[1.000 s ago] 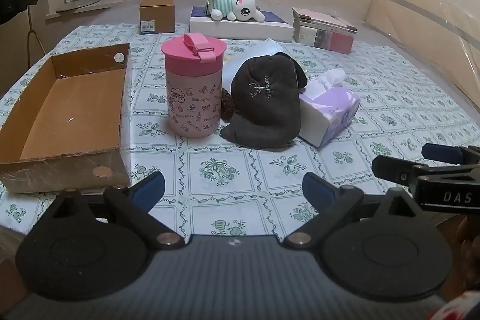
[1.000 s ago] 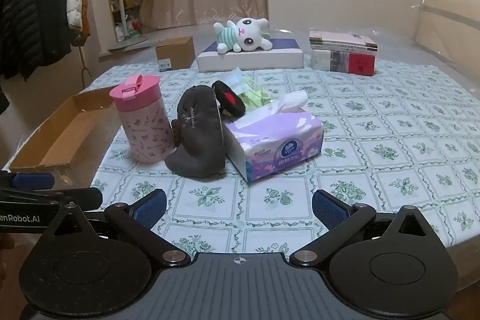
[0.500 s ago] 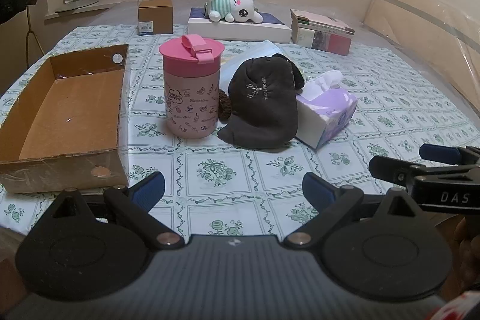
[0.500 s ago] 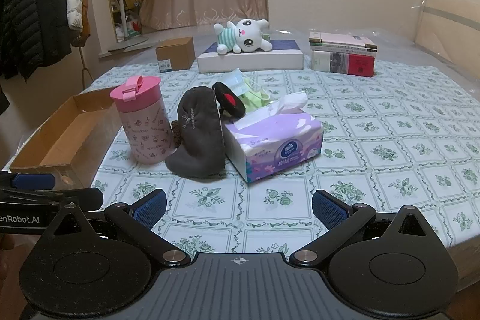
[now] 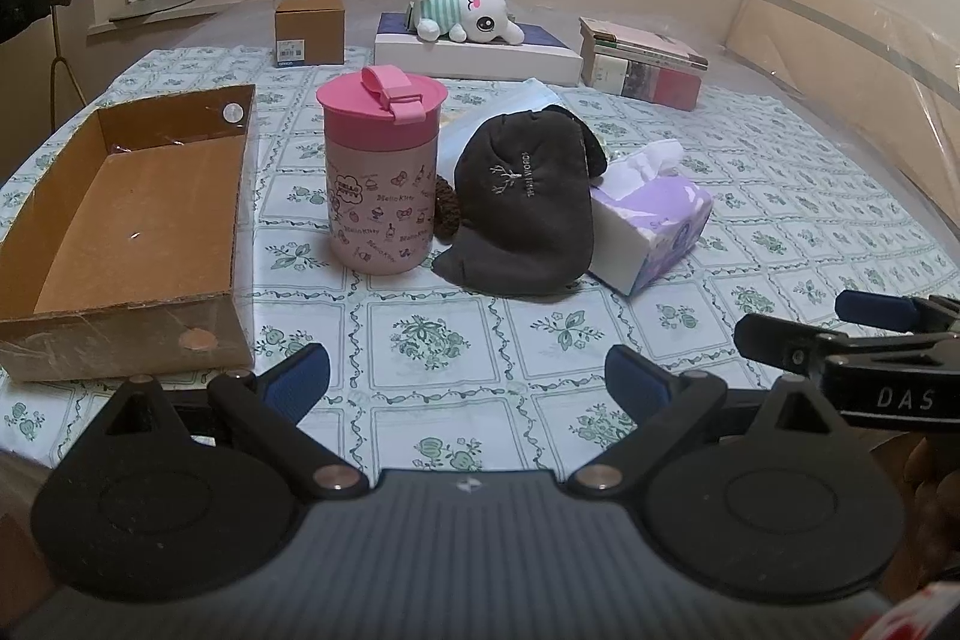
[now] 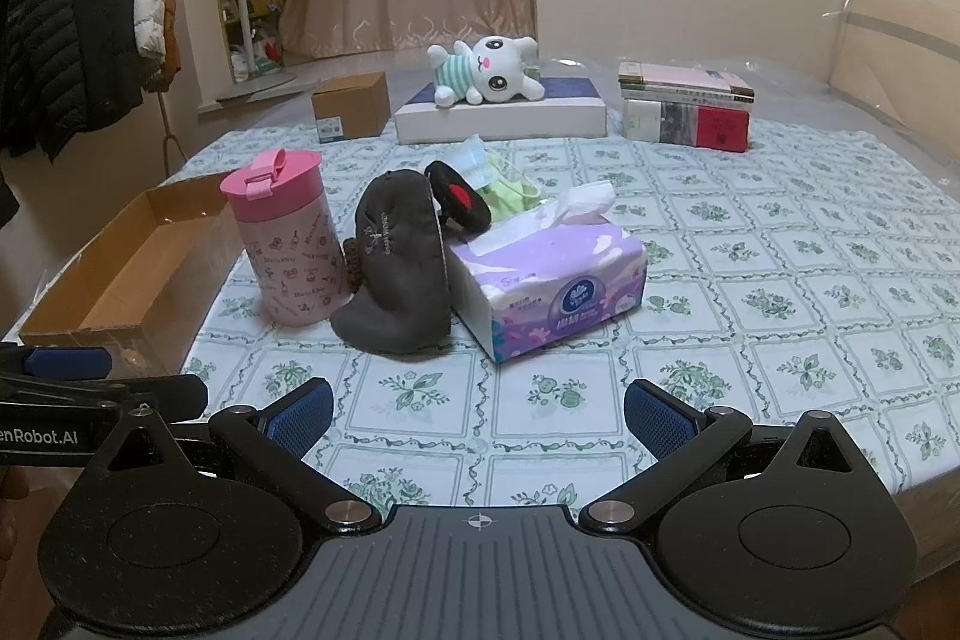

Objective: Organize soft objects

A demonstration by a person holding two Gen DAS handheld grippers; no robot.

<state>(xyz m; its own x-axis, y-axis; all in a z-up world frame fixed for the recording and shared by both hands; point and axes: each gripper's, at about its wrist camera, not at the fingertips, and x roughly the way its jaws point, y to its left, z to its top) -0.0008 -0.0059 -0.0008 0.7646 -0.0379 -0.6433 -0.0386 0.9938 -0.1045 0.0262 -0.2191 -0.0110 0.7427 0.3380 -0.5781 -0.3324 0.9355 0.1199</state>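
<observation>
A dark grey soft pouch (image 5: 528, 214) (image 6: 399, 274) lies mid-table between a pink lidded cup (image 5: 381, 172) (image 6: 285, 235) and a purple tissue pack (image 5: 651, 226) (image 6: 558, 280). A brown hair tie (image 5: 447, 208) and a black-and-red soft item (image 6: 459, 193) lie by it, with masks (image 6: 501, 181) behind. An open cardboard box (image 5: 120, 220) (image 6: 126, 268) sits at the left. My left gripper (image 5: 468, 379) and right gripper (image 6: 477, 409) are open and empty, near the table's front edge.
A white plush cat (image 5: 465, 7) (image 6: 486, 70) lies on a flat white box (image 6: 504, 115) at the back. A small brown carton (image 5: 309, 31) and stacked books (image 6: 687, 109) stand beside it. Coats hang on a rack (image 6: 72, 40) at the left.
The left gripper has drawn back slightly from the objects. The right gripper has not moved.
</observation>
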